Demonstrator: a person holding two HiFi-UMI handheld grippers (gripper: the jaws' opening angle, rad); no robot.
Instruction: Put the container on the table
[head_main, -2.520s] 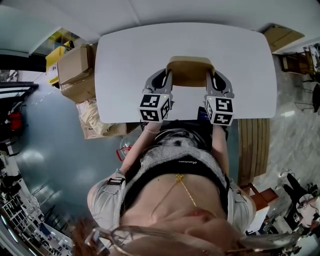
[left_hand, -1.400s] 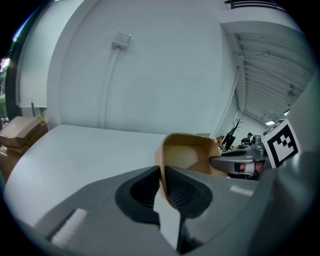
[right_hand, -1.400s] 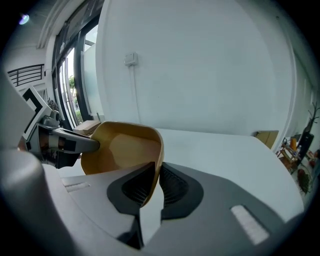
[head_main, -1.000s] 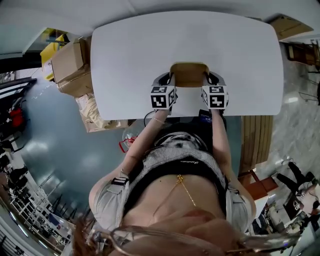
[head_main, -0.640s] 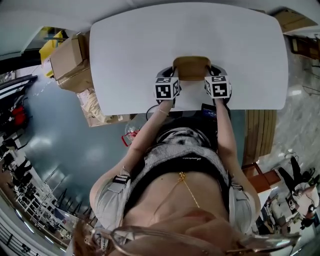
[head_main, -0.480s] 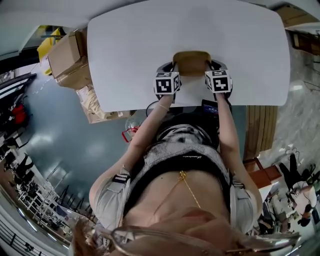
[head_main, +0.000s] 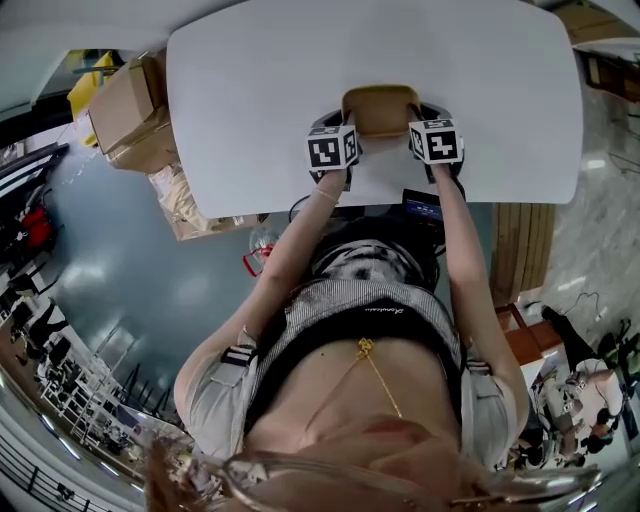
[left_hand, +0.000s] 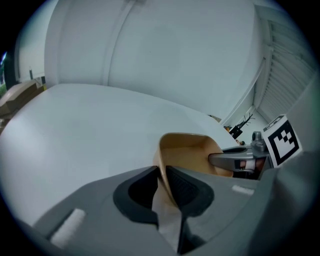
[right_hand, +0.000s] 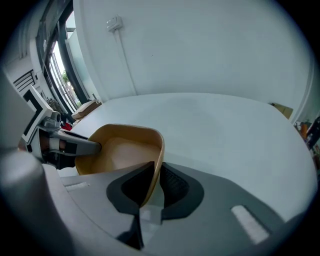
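Note:
A tan, shallow container with rounded corners is held between both grippers low over the white table, near its front edge. My left gripper is shut on the container's left wall, one pad inside and one outside. My right gripper is shut on the container's right wall in the same way. The container looks empty. In the head view the left gripper and right gripper flank it, marker cubes up. Whether its base touches the table I cannot tell.
Cardboard boxes and a yellow crate sit on the floor left of the table. A dark device shows at the table's front edge near the person's torso. Wooden slats lie to the right.
Both grippers have carried the container forward over the table and lowered it. The grip on both walls is unchanged.

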